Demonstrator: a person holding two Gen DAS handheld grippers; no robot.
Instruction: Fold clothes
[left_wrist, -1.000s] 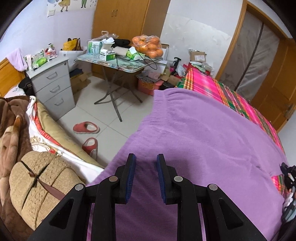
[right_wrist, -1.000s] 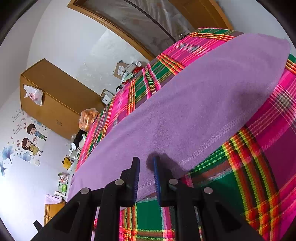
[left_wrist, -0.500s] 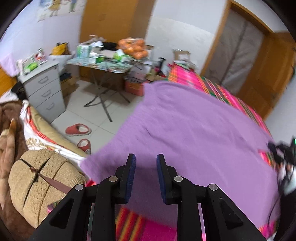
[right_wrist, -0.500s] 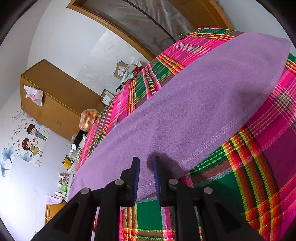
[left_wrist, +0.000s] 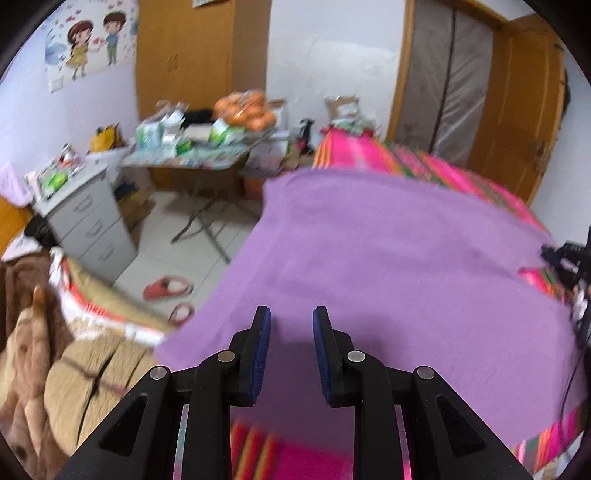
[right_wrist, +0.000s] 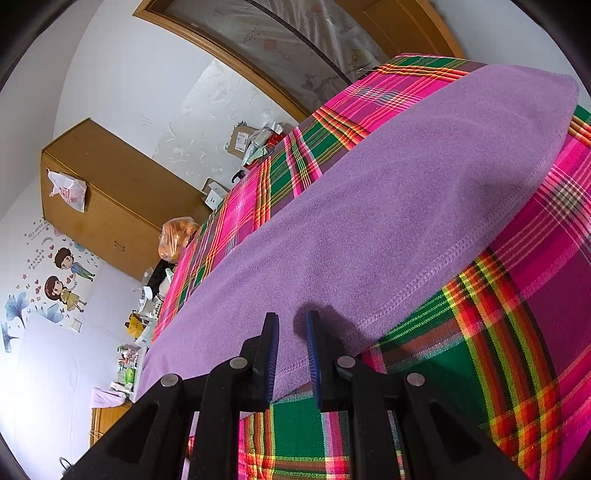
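- Across the plaid bedspread lies the purple fleece garment, spread flat; its stitched hem runs from 7 to 1 o'clock in the right wrist view.
- Right claw: the jaws stand narrowly apart over the hem's near corner; whether the pads pinch the cloth cannot be told, since the fingers hide the contact.
- Left claw: the jaws are parted with the garment behind the gap; this view is motion-blurred, so a grip cannot be told.
- The garment's left edge hangs past the bed side at 9 o'clock, above the tiled floor and red slippers.
- At 3 o'clock in the left view a dark object is cut off by the frame.
- Open floor separates the bed from the grey drawer cabinet and cluttered folding worktop.
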